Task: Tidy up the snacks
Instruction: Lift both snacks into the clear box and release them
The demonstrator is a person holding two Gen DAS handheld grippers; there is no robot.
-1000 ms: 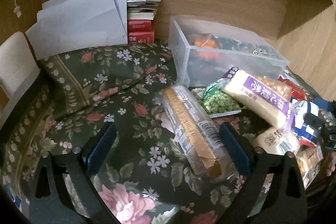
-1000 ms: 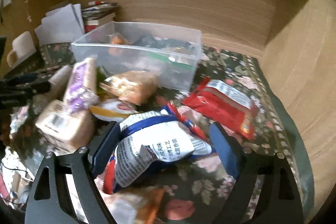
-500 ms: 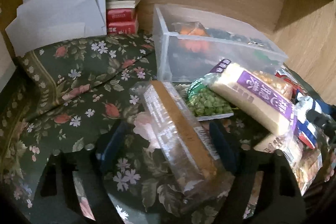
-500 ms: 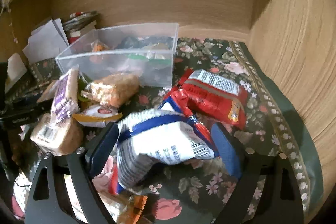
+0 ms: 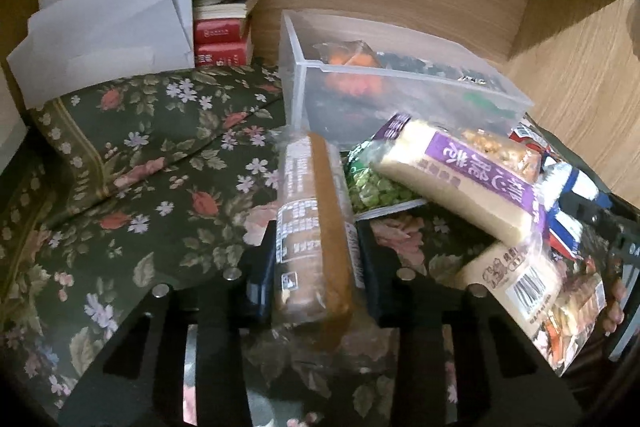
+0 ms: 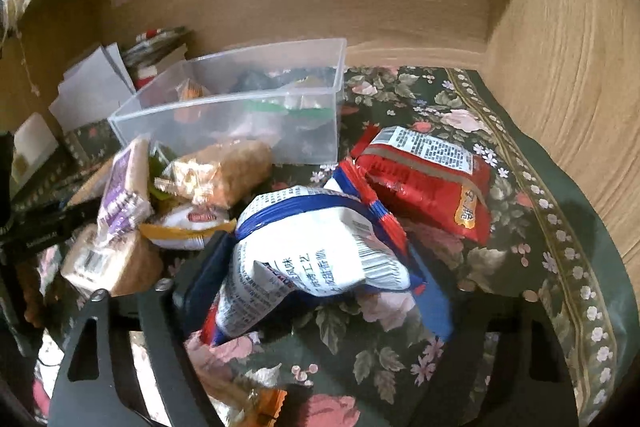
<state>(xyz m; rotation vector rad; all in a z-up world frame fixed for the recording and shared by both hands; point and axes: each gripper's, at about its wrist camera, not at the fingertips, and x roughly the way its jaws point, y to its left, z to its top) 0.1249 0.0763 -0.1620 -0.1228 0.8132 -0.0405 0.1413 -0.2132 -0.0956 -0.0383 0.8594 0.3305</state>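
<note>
My left gripper is shut on a long clear-wrapped brown biscuit pack and holds it tilted on edge in front of the clear plastic bin. My right gripper is shut on a white and blue crinkled snack bag. The bin holds several snacks. Loose by it lie a purple-labelled pack, a green pea pack, a red bag and a brown cracker pack.
A floral dark green cloth covers the surface. White papers and stacked books stand at the back left. Wooden walls close in the back and right. A beige barcode pack lies at front right.
My left gripper has closed on the biscuit pack and turned it onto its edge. My right gripper has closed on the white and blue bag and lifted it a little.
</note>
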